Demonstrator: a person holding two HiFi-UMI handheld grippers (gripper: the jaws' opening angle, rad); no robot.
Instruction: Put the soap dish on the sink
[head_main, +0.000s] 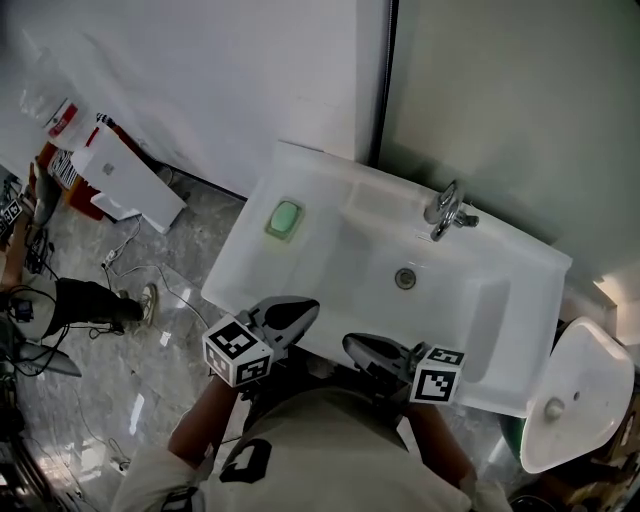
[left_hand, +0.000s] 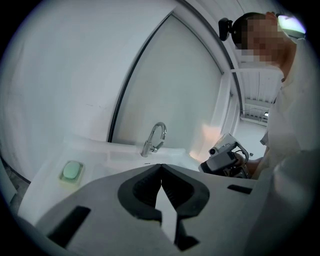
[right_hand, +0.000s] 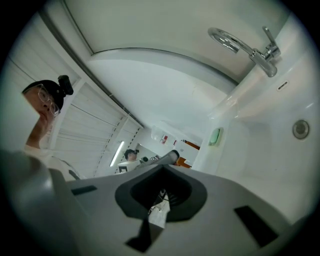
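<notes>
The soap dish (head_main: 285, 220), with a green bar in it, sits on the left deck of the white sink (head_main: 520, 250), well apart from the faucet (head_main: 446, 209) and the drain (head_main: 405, 278). Both grippers hang at the sink's near edge. The left gripper (left_hand: 161, 166) and the right gripper (right_hand: 161, 169) each have their jaws pressed together, with no object between them. A loose white basin (head_main: 575, 395) stands right of the sink — a white box (head_main: 125, 180) and cables (head_main: 130, 270) lie on the marble floor at left.

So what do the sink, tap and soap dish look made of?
Sink: probably glazed white ceramic, smooth with soft sheen. Tap: chromed metal, bright mirror-like glints. Soap dish: pale, dull-looking, perhaps plastic; too small to be sure.
</notes>
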